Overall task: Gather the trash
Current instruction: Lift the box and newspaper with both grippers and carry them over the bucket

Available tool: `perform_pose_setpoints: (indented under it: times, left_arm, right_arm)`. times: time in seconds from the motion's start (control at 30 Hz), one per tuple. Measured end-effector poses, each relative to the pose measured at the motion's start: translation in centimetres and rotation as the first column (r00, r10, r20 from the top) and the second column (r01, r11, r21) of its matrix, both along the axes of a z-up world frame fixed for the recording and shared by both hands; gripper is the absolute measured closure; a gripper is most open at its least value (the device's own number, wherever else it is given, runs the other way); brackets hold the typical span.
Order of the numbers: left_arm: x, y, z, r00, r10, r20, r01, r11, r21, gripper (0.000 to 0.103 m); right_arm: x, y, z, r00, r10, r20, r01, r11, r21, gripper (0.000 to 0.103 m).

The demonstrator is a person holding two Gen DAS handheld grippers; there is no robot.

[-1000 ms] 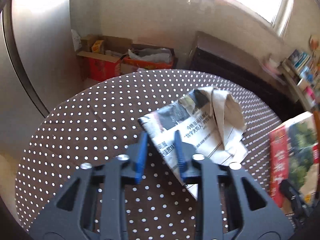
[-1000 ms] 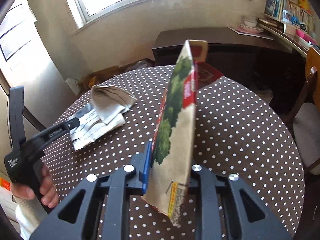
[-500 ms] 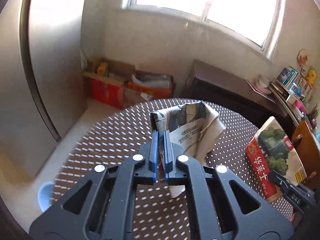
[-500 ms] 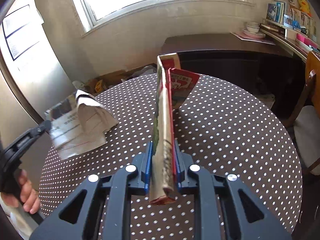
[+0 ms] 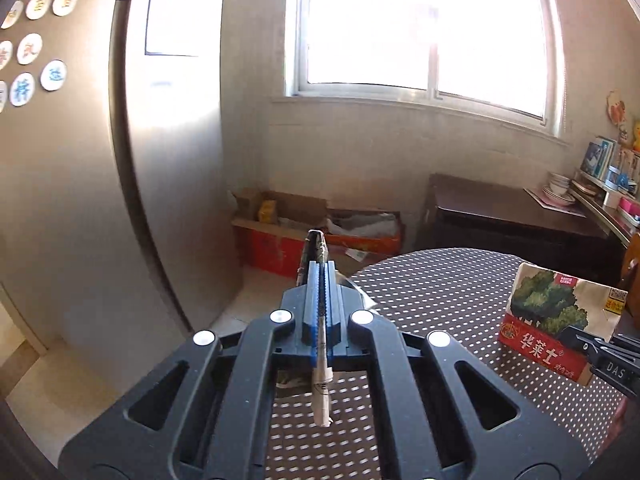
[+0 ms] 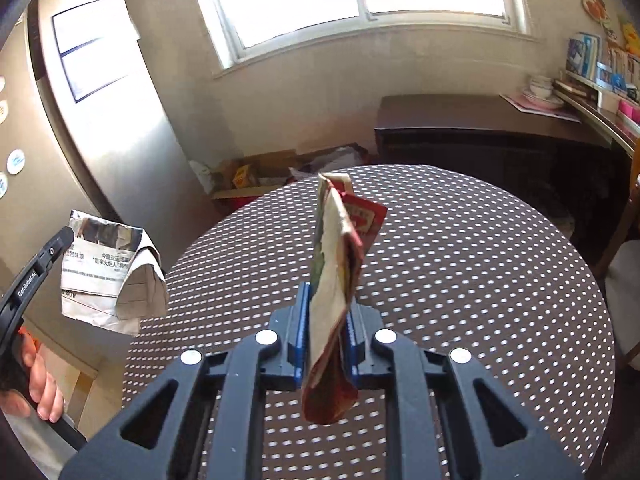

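Two hand-held grippers are raised above a round table (image 6: 480,248) covered in a brown cloth with white dots. The left gripper (image 5: 320,280) is clamped tight on a folded newspaper (image 6: 108,272), seen edge-on between its blue pads in its own camera and, from the right camera, hanging in the air off the table's left edge. The right gripper (image 6: 326,320) is clenched on a flattened paper food bag (image 6: 336,280) printed with green trees and a red band, held upright over the middle of the table. Both pieces of trash are off the surface, and the tabletop in view looks bare. Open cardboard boxes (image 5: 316,224) sit on the floor against the wall under a bright window (image 5: 420,24); no bin is clearly visible. The likely risks: the newspaper is pinched only near one corner, so its loose folds could unfurl or slide free during a swing, and the limp bag could sag and slip from the pads.
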State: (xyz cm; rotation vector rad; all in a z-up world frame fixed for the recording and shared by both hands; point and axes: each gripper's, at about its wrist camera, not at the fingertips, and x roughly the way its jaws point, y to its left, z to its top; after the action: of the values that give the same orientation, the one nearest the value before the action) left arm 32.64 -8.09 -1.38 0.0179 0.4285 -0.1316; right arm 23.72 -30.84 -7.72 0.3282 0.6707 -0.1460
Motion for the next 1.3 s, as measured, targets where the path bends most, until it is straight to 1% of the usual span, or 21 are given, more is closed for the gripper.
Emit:
perform_pose_setpoints:
  times: [0.07,0.27,0.4,0.57,0.7,0.77,0.83,0.93,1.03,1.1,1.2,1.3]
  left_arm:
    - [-0.7,1.1,0.3,1.0,0.022,0.012,-0.022,1.0,0.003,0.101]
    - [-2.5,4.9,0.9,0.994,0.103,0.037,-0.103,0.995,0.009,0.101]
    - [-3.5,7.8,0.8,0.988,0.152,0.032,-0.152,0.988,0.013,0.101]
    - [-4.8,12.3,0.5,0.972,0.234,0.028,-0.234,0.972,0.012,0.101]
    - [-5.3,15.7,-0.4,0.958,0.287,-0.004,-0.287,0.958,0.002,0.101]
    - [-5.4,17.5,-0.9,0.949,0.314,-0.017,-0.314,0.949,0.003,0.101]
    - [-5.6,19.5,-1.7,0.94,0.339,-0.041,-0.339,0.941,0.001,0.101]
    - [-5.5,21.6,-2.9,0.929,0.363,-0.076,-0.364,0.931,-0.005,0.101]
    - [-5.2,23.4,-4.6,0.916,0.383,-0.122,-0.386,0.923,0.0,0.101]
    - [-4.8,24.2,-5.8,0.906,0.393,-0.155,-0.397,0.918,0.004,0.101]
    - [-3.8,25.7,-7.9,0.896,0.39,-0.211,-0.399,0.917,0.001,0.101]
    - [-2.8,26.6,-9.7,0.878,0.398,-0.266,-0.408,0.913,0.019,0.098]
  right_arm:
    - [0.0,1.2,0.2,1.0,0.021,0.005,-0.021,1.0,0.0,0.091]
    - [0.4,5.2,1.3,0.995,0.09,0.035,-0.09,0.996,-0.008,0.093]
    - [1.2,8.5,2.2,0.987,0.154,0.056,-0.153,0.988,-0.016,0.093]
    - [2.6,13.9,2.9,0.967,0.247,0.066,-0.246,0.969,-0.022,0.093]
    - [3.7,17.9,3.0,0.946,0.319,0.055,-0.319,0.948,-0.01,0.093]
    - [4.4,20.5,2.8,0.931,0.363,0.044,-0.363,0.932,-0.006,0.093]
    - [5.2,23.4,2.3,0.917,0.398,0.026,-0.399,0.917,-0.003,0.093]
    - [6.4,26.5,1.5,0.896,0.444,0.003,-0.444,0.896,0.001,0.093]
    - [7.0,29.6,0.6,0.875,0.483,-0.025,-0.483,0.875,0.006,0.093]
    - [7.7,31.1,-0.2,0.867,0.496,-0.043,-0.496,0.868,0.012,0.093]
    - [8.3,33.0,-1.2,0.855,0.515,-0.064,-0.515,0.857,0.016,0.093]
    - [9.1,34.6,-2.5,0.844,0.528,-0.095,-0.529,0.848,0.009,0.093]
